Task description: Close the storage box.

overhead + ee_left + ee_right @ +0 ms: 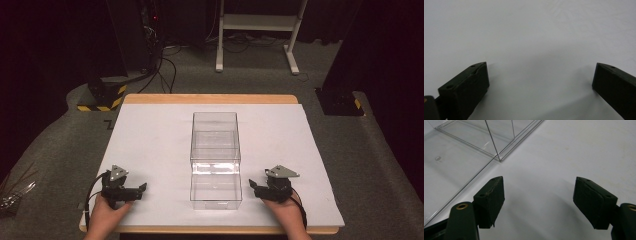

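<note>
My left tool (142, 189) rests wide open on the white desk (150, 140), gripping nothing. My right tool (253, 186) is just as wide, also unladen. Between the 2 stands the clear box (215, 159), its near end just beside my right tool.

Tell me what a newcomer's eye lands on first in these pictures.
First, the clear plastic box, mid-table on the white sheet, its drawer part pulled out toward the person. Then the two black tongs: the left tongs and right tongs rest open at either side of it, holding nothing.
</note>
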